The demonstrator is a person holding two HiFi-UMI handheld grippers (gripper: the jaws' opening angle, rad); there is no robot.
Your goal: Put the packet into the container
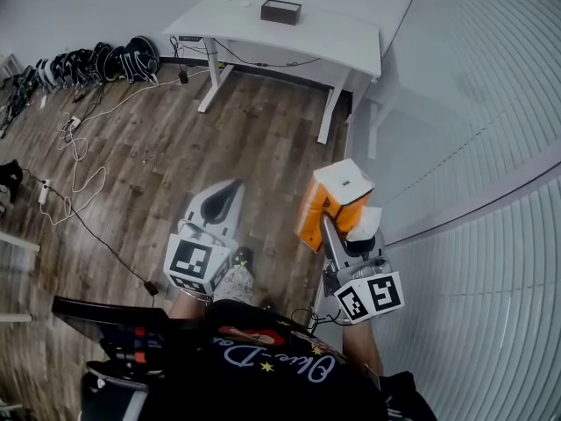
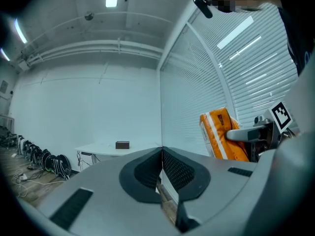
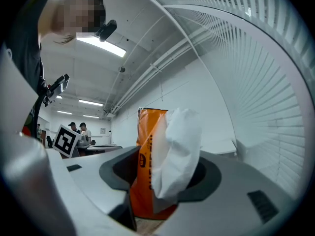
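My right gripper (image 1: 340, 224) is shut on an orange and white packet (image 1: 331, 202), held upright in the air above the wood floor. The right gripper view shows the packet (image 3: 146, 156) clamped between the jaws, with a white crumpled flap (image 3: 178, 146) in front. My left gripper (image 1: 230, 189) hangs beside it to the left, jaws together with nothing in them (image 2: 161, 167). From the left gripper view the packet (image 2: 219, 134) shows at the right. A small dark box-like container (image 1: 280, 11) sits on the white table (image 1: 324, 38) far ahead, also visible as the container (image 2: 122, 145).
A glass wall with white blinds (image 1: 491, 103) runs along the right. Cables (image 1: 79, 160) trail over the wood floor at left, and dark gear (image 1: 96, 62) is piled along the back wall. The table's white legs (image 1: 330, 117) stand ahead. People stand (image 3: 78, 130) in the distance.
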